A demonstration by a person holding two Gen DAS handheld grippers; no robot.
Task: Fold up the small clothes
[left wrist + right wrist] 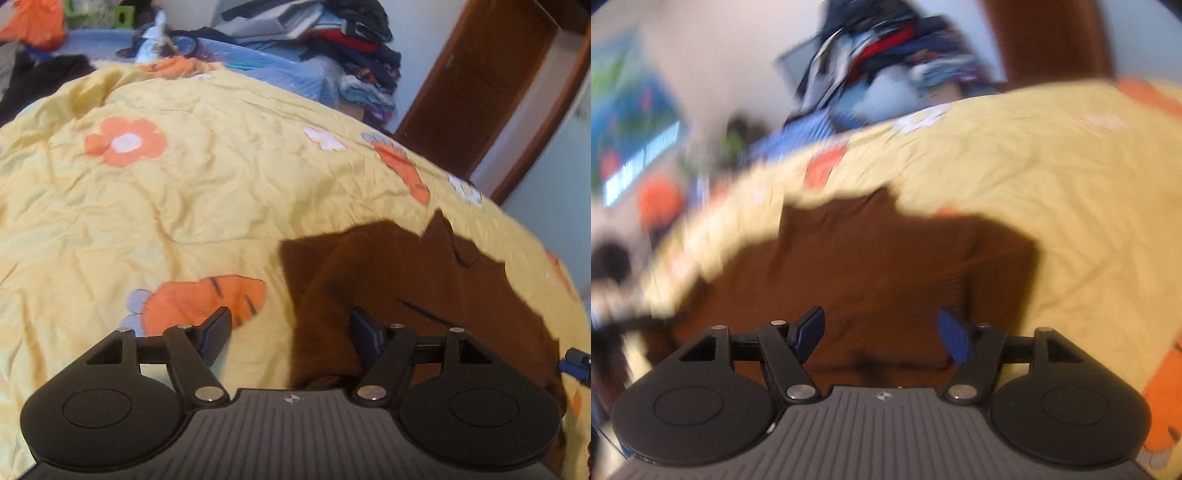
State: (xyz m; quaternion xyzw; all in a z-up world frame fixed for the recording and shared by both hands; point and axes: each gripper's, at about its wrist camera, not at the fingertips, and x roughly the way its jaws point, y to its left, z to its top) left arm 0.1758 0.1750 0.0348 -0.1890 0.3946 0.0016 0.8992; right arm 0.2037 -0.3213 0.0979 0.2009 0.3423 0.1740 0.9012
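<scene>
home bedroom, flowered yellow bedspread (207, 206), heaped clothes pile (332, 40), wooden door (476, 85)

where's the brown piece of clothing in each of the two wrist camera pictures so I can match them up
Left wrist: the brown garment lies lower right on the yellow bedspread, a fold of it reaching down between the left gripper fingers.
Right wrist: it fills the lower centre, ahead of the open right gripper.
Shared landmark: the pile of folded clothes beyond the bed.
</scene>
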